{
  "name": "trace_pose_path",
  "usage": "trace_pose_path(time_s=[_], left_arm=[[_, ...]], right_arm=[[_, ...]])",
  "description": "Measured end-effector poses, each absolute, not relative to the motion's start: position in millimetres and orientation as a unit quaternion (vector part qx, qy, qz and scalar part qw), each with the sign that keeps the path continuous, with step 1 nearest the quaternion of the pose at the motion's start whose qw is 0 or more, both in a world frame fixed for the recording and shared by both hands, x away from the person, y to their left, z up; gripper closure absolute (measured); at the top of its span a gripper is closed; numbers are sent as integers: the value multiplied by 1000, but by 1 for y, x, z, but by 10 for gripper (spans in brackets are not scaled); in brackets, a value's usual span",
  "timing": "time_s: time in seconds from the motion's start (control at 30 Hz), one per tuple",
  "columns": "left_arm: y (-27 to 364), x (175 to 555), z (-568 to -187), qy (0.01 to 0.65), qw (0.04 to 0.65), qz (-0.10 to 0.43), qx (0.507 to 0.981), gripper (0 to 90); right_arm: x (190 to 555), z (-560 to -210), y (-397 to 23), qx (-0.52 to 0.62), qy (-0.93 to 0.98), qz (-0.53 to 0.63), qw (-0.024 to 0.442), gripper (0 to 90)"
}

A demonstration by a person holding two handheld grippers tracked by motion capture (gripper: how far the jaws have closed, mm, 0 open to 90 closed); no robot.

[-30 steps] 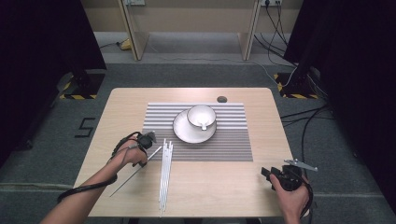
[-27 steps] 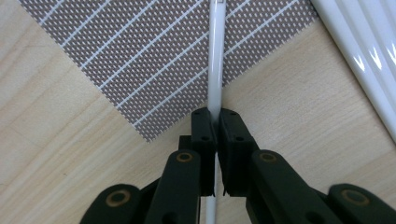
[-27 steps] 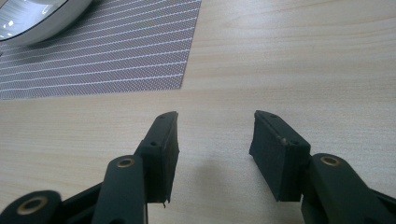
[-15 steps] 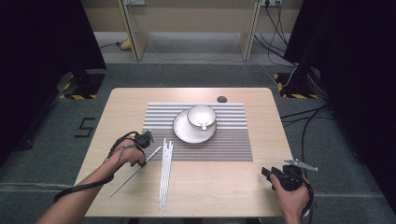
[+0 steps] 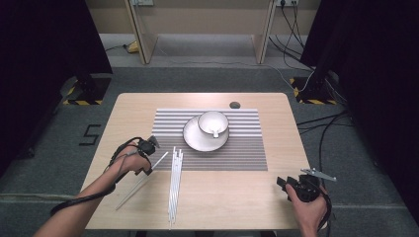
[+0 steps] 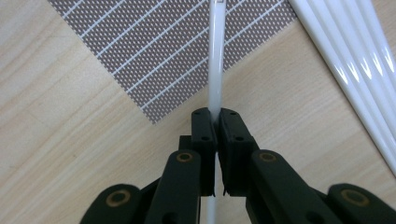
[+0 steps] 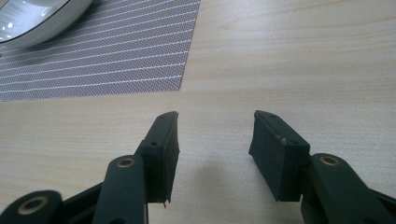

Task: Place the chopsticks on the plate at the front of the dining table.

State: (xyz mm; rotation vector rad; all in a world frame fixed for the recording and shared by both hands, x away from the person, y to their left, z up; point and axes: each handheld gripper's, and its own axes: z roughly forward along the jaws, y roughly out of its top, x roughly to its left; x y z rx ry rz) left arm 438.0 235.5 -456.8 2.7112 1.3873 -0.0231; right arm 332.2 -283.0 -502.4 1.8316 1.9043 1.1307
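My left gripper [image 5: 147,168] is shut on one thin white stick [image 5: 133,192], which slants from the striped placemat's [image 5: 242,148] near-left corner toward the table's front left. In the left gripper view the jaws [image 6: 217,116] pinch the stick [image 6: 215,56], whose far end reaches over the placemat [image 6: 154,60]. Several more white sticks [image 5: 174,182] lie side by side just to the right; the left gripper view has these sticks [image 6: 355,56] at its right edge. My right gripper [image 5: 282,183] rests open at the front right, with bare wood between its jaws [image 7: 215,135].
A white plate [image 5: 195,140] with a white cup [image 5: 213,123] on it sits mid-placemat; the plate's rim [image 7: 37,18] is far left of the right gripper. A small dark round spot [image 5: 234,104] lies near the table's far edge. Cables trail over the floor around.
My left gripper has shifted slightly left with the white stick still in it. The right gripper has stayed where it was.
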Motion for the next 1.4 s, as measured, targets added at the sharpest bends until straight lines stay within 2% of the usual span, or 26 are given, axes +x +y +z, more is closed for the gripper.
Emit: trace_pose_path(time_s=[1.4], left_arm=[[224,475,-438,496,78,-11,865,853]], right_arm=[[332,-501,-284,634,654,391,135,518]])
